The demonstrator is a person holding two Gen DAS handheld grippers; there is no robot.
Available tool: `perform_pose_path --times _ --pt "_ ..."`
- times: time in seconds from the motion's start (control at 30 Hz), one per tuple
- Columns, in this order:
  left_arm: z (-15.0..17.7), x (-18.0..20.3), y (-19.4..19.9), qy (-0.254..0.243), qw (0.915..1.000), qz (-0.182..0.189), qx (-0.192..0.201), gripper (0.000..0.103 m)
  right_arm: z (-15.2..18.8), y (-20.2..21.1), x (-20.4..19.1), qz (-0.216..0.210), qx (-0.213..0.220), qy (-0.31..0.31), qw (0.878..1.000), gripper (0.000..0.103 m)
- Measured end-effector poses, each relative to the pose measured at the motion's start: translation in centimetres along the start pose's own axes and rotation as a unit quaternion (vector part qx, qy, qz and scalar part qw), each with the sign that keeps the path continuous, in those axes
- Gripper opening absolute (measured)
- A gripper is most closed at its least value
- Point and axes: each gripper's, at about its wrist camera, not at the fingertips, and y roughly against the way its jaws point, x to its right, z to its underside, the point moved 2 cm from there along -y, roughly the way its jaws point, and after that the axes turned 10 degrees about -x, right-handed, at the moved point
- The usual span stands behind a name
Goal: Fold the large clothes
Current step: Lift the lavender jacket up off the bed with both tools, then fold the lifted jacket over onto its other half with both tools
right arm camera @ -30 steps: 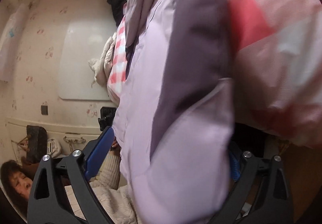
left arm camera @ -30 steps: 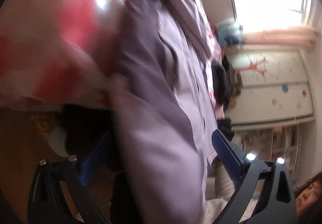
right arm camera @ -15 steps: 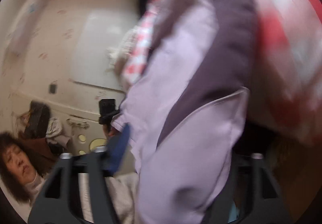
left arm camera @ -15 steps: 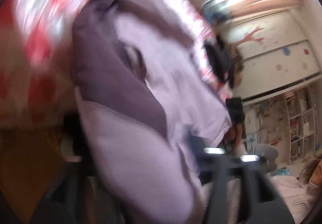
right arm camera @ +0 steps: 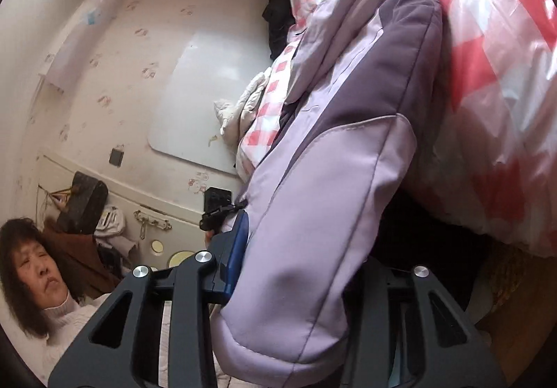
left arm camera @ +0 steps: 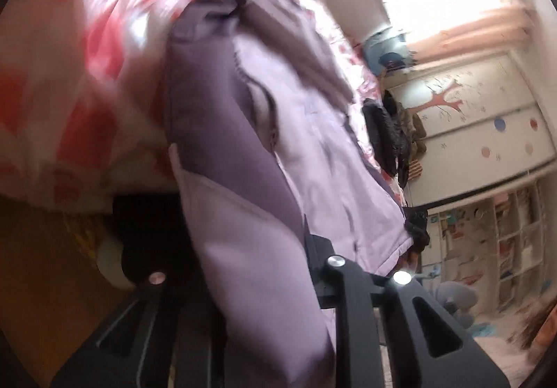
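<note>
Your left gripper (left arm camera: 250,283) and right gripper (right arm camera: 296,276) are both closing, jaws clamping the lilac-and-purple padded jacket (right arm camera: 334,200) draped over the red-checked bedding (right arm camera: 494,81). You see no readable writing.

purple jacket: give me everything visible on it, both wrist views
The jacket is padded, smooth fabric: pale lilac with darker purple panels and stitched seams. It lies stretched on the red-and-white checked quilt, its near edge hanging off. The left tongs and right tongs are closing on that edge, fabric bulging between each pair of jaws.
</note>
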Motion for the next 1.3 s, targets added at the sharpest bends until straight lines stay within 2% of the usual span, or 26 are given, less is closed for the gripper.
perform_pose_path --times 0.07,0.1,0.13,0.2,0.23,0.3,0.37,0.43,0.5,0.53,0.57,0.63,0.67,0.73,0.8,0.83,0.87,0.9,0.93,1.1,1.23,1.3 --pt "0.1 -0.4 0.1 -0.005 1.0000 0.002 -0.008 0.020 0.2 -0.3 1.1 0.019 -0.017 -0.021 0.999 0.044" --pt "0.1 -1.0 -0.4 0.005 0.9998 0.008 -0.017 0.031 0.4 -0.6 2.1 0.026 -0.028 -0.038 0.999 0.047" --pt "0.3 -2.4 -1.1 0.026 0.9986 0.025 -0.038 0.055 0.5 -0.6 2.9 0.026 -0.036 -0.049 0.998 0.049" --pt "0.8 -3.7 -2.5 0.057 0.9969 0.013 -0.053 0.084 1.4 -1.2 4.4 0.025 -0.042 -0.067 0.997 0.049" --pt "1.2 -4.1 -3.1 0.069 0.9959 0.011 -0.057 0.085 1.8 -1.3 4.6 0.017 -0.035 -0.067 0.997 0.049" --pt "1.8 -4.6 -3.7 0.075 0.9949 0.031 -0.060 0.085 2.3 -1.4 4.4 0.008 -0.017 -0.060 0.998 0.049" --pt "2.2 -4.6 -3.7 0.072 0.9957 0.030 -0.050 0.082 2.5 -1.3 4.0 0.016 -0.003 -0.047 0.999 0.037" --pt "2.2 -4.1 -3.3 0.058 0.9971 0.031 -0.039 0.033 2.5 -0.9 3.0 0.014 0.016 -0.028 0.999 0.034" --pt "2.3 -2.6 -2.9 0.036 0.9989 0.024 -0.019 0.022 2.2 -0.4 1.6 0.002 0.031 -0.009 0.999 0.033" --pt "2.4 -1.8 -2.3 0.020 0.9996 0.018 -0.009 0.021 2.1 -0.3 1.3 0.003 0.027 -0.006 1.000 0.034" --pt "2.3 -1.5 -2.1 0.016 0.9997 0.017 -0.004 0.021 1.9 -0.6 1.3 0.007 0.020 -0.010 1.000 0.039" --pt "2.2 -1.9 -2.0 0.019 0.9993 0.033 -0.005 0.021 2.0 -1.3 2.3 0.030 -0.012 -0.032 0.999 0.052" --pt "2.1 -2.2 -2.2 0.025 0.9989 0.038 -0.010 0.025 2.3 -2.1 3.2 0.044 -0.032 -0.045 0.997 0.052" --pt "2.3 -4.1 -2.6 0.065 0.9965 0.048 -0.021 0.058 2.7 -2.5 4.3 0.045 -0.039 -0.058 0.997 0.053" --pt "2.7 -4.7 -3.1 0.081 0.9953 0.050 -0.018 0.060 3.1 -2.3 4.4 0.031 -0.014 -0.050 0.998 0.046" --pt "3.0 -4.6 -3.2 0.075 0.9959 0.048 -0.016 0.052 3.3 -2.1 4.0 0.023 0.000 -0.042 0.999 0.038" --pt "3.2 -4.3 -3.0 0.068 0.9966 0.045 -0.011 0.043 3.4 -1.8 3.5 0.018 0.017 -0.033 0.999 0.035" --pt "3.0 -3.5 -3.2 0.062 0.9971 0.043 -0.005 0.028 3.5 -1.5 3.0 0.015 0.032 -0.025 0.999 0.034" --pt "3.1 -3.0 -2.9 0.057 0.9976 0.040 0.005 0.021 3.5 -1.1 2.4 0.009 0.047 -0.015 0.999 0.031" --pt "2.6 1.2 0.3 0.021 0.9959 0.057 0.067 0.015 2.8 -0.2 -0.9 -0.020 0.082 0.028 0.996 0.028" --pt "3.0 3.9 2.4 -0.015 0.9932 0.083 0.081 0.015 2.8 0.6 -4.1 -0.053 0.095 0.067 0.992 0.028" --pt "3.3 4.2 2.8 -0.024 0.9931 0.085 0.077 0.015 3.1 1.1 -4.7 -0.056 0.097 0.072 0.991 0.028"
